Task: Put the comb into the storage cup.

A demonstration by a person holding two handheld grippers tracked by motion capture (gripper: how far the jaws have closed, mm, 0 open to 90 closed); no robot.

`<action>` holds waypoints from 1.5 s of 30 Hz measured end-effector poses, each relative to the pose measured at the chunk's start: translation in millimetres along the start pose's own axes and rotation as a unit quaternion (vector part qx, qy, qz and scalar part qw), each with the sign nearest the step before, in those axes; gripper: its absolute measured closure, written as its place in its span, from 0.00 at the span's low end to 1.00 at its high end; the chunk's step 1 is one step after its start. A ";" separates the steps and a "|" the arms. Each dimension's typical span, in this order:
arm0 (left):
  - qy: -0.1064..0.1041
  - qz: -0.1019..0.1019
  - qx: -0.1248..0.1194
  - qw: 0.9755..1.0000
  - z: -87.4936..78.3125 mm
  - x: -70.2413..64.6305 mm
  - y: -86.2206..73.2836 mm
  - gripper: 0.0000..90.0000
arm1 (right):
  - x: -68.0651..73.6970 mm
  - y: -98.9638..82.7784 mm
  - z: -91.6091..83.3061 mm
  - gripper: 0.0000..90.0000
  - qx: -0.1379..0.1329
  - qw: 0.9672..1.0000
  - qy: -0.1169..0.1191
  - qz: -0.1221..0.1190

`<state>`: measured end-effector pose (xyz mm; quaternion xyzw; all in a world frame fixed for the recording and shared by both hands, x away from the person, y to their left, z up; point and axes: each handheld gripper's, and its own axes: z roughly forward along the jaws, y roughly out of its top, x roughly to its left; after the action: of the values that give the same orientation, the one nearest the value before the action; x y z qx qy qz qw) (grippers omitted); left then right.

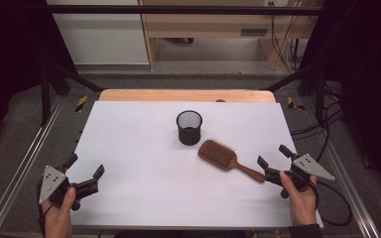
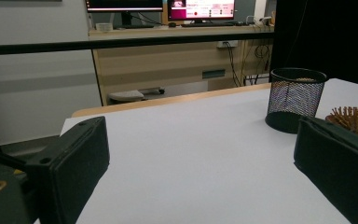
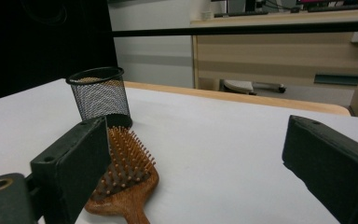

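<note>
A wooden paddle hairbrush (image 1: 224, 158) lies bristles up on the white table sheet (image 1: 144, 158), its handle pointing toward the near right. A black mesh cup (image 1: 189, 127) stands upright just behind its head. My right gripper (image 1: 274, 155) is open close to the handle's end, with nothing between its jaws. In the right gripper view the hairbrush (image 3: 128, 179) lies beside the left jaw, and the mesh cup (image 3: 100, 96) stands beyond it. My left gripper (image 1: 85, 166) is open at the near left, well away from both. The left gripper view has the cup (image 2: 294, 99) and brush bristles (image 2: 356, 120) at right.
The sheet covers a wooden tabletop (image 1: 186, 95) whose far edge shows. Metal rails (image 1: 25, 163) run along both sides of the table. Cables (image 1: 322, 124) lie on the floor at right. Beyond the table stand wooden furniture (image 1: 213, 29) and a black crossbar (image 1: 178, 10).
</note>
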<state>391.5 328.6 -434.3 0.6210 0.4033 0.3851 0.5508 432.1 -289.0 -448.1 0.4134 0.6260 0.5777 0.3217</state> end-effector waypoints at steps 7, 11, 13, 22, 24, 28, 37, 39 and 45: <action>-0.002 0.001 0.000 1.000 0.6 -0.6 0.1 0.04 | 2.8 -0.2 2.5 0.05 0.026 1.000 -0.001 -0.004; -0.002 0.001 0.000 1.000 0.2 -0.6 0.0 0.04 | 5.3 1.5 4.8 0.06 0.041 0.999 -0.005 0.001; -0.002 0.001 0.001 1.000 0.0 -0.6 -0.1 0.04 | 7.4 3.5 5.7 0.07 0.045 0.999 -0.004 0.008; 0.001 0.003 0.005 1.000 1.1 -1.8 -0.9 0.04 | 16.4 13.8 8.4 0.10 0.124 0.992 0.024 -0.001; 0.001 0.003 0.005 1.000 -0.1 -1.7 -1.3 0.04 | 19.2 14.4 9.8 0.10 0.136 0.990 0.030 -0.006; 0.002 0.002 0.004 1.000 -3.2 -2.3 -1.1 0.04 | 29.0 16.4 12.2 0.10 0.156 0.986 0.040 -0.040; 0.001 0.002 0.006 1.000 -5.5 -2.0 -2.5 0.04 | 47.0 27.8 35.0 0.15 0.245 0.960 0.060 -0.123; 0.001 0.003 0.006 1.000 -5.6 -2.1 -2.2 0.04 | 48.3 33.6 40.8 0.15 0.265 0.952 0.063 -0.138; 0.000 0.005 0.007 1.000 -5.5 -3.0 -2.4 0.04 | 47.9 45.6 55.0 0.16 0.323 0.929 0.074 -0.167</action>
<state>385.1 328.1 -436.2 0.6268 0.4034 0.3850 0.5442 465.5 -221.7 -406.3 0.3402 0.8609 0.3111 0.2151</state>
